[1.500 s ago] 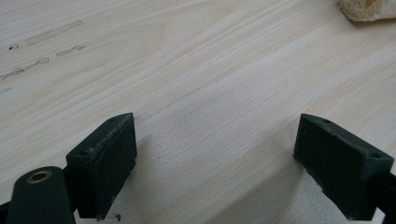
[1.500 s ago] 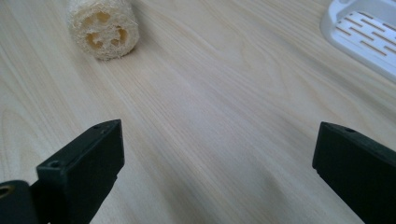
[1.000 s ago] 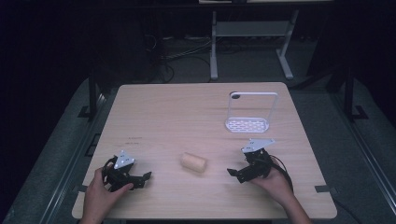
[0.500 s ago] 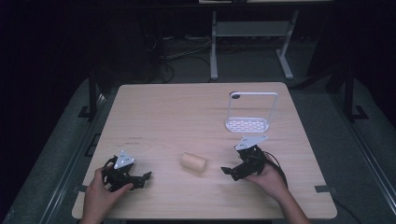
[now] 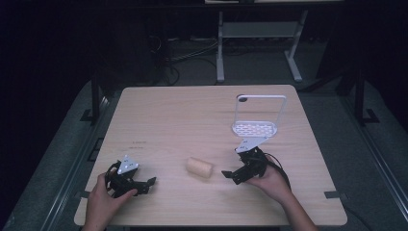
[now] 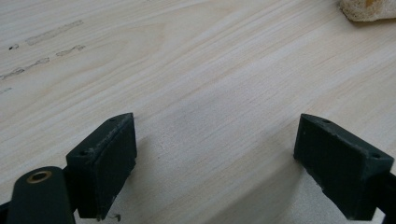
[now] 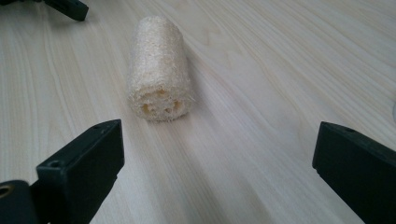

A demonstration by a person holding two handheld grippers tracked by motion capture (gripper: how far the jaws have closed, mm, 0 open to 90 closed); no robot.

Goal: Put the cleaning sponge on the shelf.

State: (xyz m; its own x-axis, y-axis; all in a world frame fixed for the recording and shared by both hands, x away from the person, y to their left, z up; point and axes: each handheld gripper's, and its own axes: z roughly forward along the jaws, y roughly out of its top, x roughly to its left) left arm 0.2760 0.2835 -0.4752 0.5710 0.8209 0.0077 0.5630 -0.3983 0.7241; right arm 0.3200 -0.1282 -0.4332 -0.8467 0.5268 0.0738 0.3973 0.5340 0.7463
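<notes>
both of my tongs sit low over the wooden table (image 5: 192, 110), near the bottom of the high view. my right tongs (image 5: 232, 175) are a little right of centre there, held in my right hand (image 5: 269, 180), released, jaws spread wide with nothing between them. they point toward the left of the frame, at the sponge roll (image 5: 199, 168), which lies on its side on the bare wood close to the middle of the lower half, just beside the jaw tips but not touching them. in the right gripper view the sponge roll (image 7: 159, 70) lies in the upper left of centre, its cut end with small holes facing me, ahead of my right tongs (image 7: 215, 154) and outside the gap.

my left tongs (image 5: 146, 184) are at the lower left of the high view, in my left hand (image 5: 103, 199), also released and holding nothing, resting on the table, well apart from the roll. in the left gripper view my left tongs (image 6: 215, 154) frame plain wood, and a corner of the sponge roll (image 6: 366, 9) shows at the upper right edge.

a white wire rack (image 5: 257, 115) stands upright at the upper right of the table, just beyond my right hand.
</notes>
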